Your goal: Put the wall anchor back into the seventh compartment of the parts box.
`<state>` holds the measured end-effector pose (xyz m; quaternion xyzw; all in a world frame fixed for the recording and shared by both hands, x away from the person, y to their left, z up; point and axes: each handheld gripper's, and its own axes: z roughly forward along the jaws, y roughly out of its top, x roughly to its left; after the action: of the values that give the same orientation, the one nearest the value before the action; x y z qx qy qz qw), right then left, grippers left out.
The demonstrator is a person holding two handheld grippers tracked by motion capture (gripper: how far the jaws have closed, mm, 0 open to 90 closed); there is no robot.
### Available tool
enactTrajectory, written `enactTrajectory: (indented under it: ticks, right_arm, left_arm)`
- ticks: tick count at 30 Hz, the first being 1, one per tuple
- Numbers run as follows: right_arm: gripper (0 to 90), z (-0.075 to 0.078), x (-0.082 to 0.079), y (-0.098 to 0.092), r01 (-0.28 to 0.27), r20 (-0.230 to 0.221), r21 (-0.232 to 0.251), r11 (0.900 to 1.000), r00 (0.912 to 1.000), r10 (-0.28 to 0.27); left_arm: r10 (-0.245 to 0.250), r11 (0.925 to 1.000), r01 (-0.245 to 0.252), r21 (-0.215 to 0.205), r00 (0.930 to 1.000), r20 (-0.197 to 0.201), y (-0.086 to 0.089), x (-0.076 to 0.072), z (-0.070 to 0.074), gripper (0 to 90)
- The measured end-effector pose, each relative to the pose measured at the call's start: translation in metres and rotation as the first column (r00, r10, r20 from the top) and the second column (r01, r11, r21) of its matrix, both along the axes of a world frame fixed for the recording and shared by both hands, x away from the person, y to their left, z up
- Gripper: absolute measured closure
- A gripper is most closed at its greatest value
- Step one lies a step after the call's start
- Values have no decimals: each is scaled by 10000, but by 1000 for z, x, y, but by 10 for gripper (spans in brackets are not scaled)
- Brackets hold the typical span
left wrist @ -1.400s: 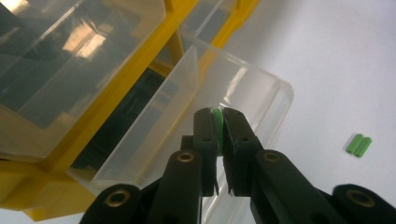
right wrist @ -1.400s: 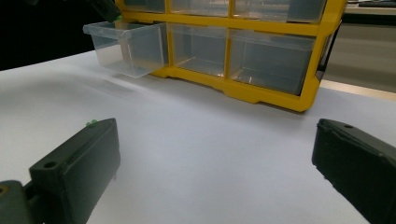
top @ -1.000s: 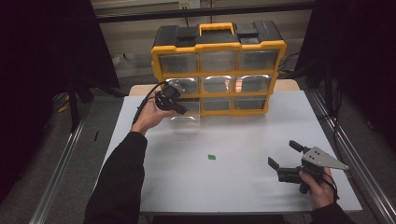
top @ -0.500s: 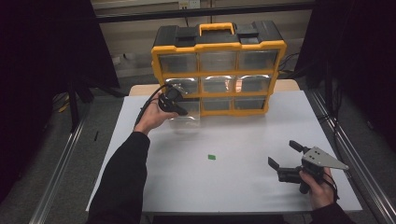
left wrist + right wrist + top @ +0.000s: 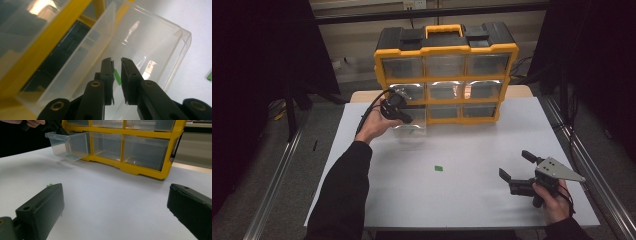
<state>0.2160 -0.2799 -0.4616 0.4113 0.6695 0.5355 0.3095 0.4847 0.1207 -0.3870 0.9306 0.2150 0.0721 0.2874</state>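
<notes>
A clear plastic drawer (image 5: 413, 128) is pulled out of the bottom left slot of a yellow and black organiser (image 5: 447, 79). My left gripper (image 5: 407, 118) hangs over the drawer's open top (image 5: 150, 37). In the left gripper view its jaws (image 5: 116, 61) are shut on a small green piece (image 5: 117, 78). In the right gripper view a green spot (image 5: 68, 156) lies on the drawer's floor (image 5: 72, 145). Another small green piece (image 5: 439, 168) lies on the white table (image 5: 462, 200), mid-front. My right gripper (image 5: 515, 164) rests open at the front right, nothing between its jaws (image 5: 115, 195).
The organiser (image 5: 140, 170) stands at the table's back edge with its other clear drawers shut. The loose green piece (image 5: 49, 185) peeks over my right gripper's left jaw. A black cable trails from the left gripper. Metal rails run along both sides of the table.
The left hand has shifted slightly at the drawer, staying over it. The right gripper has not moved.
</notes>
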Motion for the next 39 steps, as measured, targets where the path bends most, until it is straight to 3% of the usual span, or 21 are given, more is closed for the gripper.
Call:
enactTrajectory:
  ticks: [2, 6, 7, 9, 10, 11, 12, 13, 14, 16, 17, 22, 25, 27, 28, 30, 31, 32, 33, 35, 39]
  right_arm:
    - [7, 0, 0, 0, -17, 10, -15, 10000, 10000, 17]
    - [8, 0, 0, 0, -84, -28, -90, 9999, 10000, 84]
    - [8, 0, 0, 0, -73, -23, -69, 9999, 10000, 73]
    - [8, 0, 0, 0, -73, -21, -66, 10000, 10000, 73]
    - [8, 0, 0, 0, -65, -14, -69, 10000, 10000, 65]
    - [7, 0, 0, 0, -46, 10, -6, 10000, 10000, 46]
    - [8, 0, 0, 0, -31, -9, -32, 10000, 10000, 31]
    - [8, 0, 0, 0, -21, 5, 8, 10000, 10000, 21]
    - [7, 0, 0, 0, 3, -4, -13, 10000, 10000, -3]
    - [7, 0, 0, 0, -2, 4, -12, 10000, 10000, 2]
    - [8, 0, 0, 0, 3, -1, -7, 10000, 10000, -3]
    - [8, 0, 0, 0, -54, -1, -21, 10000, 10000, 54]
    - [8, 0, 1, 0, -66, 0, -64, 10000, 10000, 66]
    - [7, 0, 1, 0, -45, -12, -76, 10000, 10000, 45]
    - [8, 0, 0, 0, -58, -14, -82, 10000, 10000, 58]
    - [8, 0, 0, 0, -41, -9, -47, 10000, 10000, 41]
    - [8, 0, 0, 0, -47, 4, -16, 10000, 10000, 47]
    - [8, 0, 1, 0, -21, 6, 9, 10000, 10000, 21]
    - [8, 0, 1, 0, -31, 5, -3, 10000, 10000, 31]
    - [8, 0, 0, 0, -27, 8, 2, 10000, 10000, 27]
    - [8, 0, 0, 0, -45, 1, -34, 10000, 10000, 45]
  left_arm:
    - [240, 9996, -240, -135, 9997, 5, 2, -2, 4, 799]
    - [146, 9998, -141, -124, 9992, 382, 2, -7, 9, 752]
    - [324, 9981, -300, -529, 9984, 455, 1, -9, 9, 745]
    - [279, 9979, -243, -596, 9978, 602, 3, -11, 13, 717]
    - [600, 9933, -543, -1024, 9967, 540, 2, -14, 14, 700]
    - [172, 9975, -125, -691, 9976, 678, 5, -13, 18, 683]
    - [127, 9971, -70, -759, 9971, 753, 6, -14, 20, 677]
    - [567, 9912, -449, -1248, 9941, 922, 5, -18, 19, 658]
    - [360, 9919, -263, -1244, 9965, 760, 6, -19, 22, 634]
    - [515, 9882, -350, -1490, 9928, 1082, 7, -23, 23, 594]
    - [527, 9853, -354, -1672, 9935, 1005, 8, -25, 23, 560]
    - [868, 9807, -611, -1860, 9872, 1335, 12, -36, 21, 421]
    - [1220, 9658, -828, -2457, 9813, 1488, 13, -47, 20, 306]
    - [1106, 9689, -707, -2372, 9810, 1595, 14, -51, 19, 257]
    - [1297, 9612, -858, -2623, 9794, 1549, 14, -53, 17, 237]
    - [1367, 9573, -916, -2743, 9792, 1500, 17, -57, 16, 188]
    - [1344, 9597, -906, -2660, 9793, 1513, 19, -58, 16, 171]
    - [1454, 9548, -981, -2807, 9775, 1529, 19, -61, 16, 158]
    - [1350, 9608, -881, -2628, 9768, 1662, 21, -62, 16, 137]
    - [1507, 9544, -1006, -2809, 9751, 1629, 24, -67, 15, 93]
    - [1348, 9534, -835, -2899, 9776, 1619, 27, -75, 11, 55]
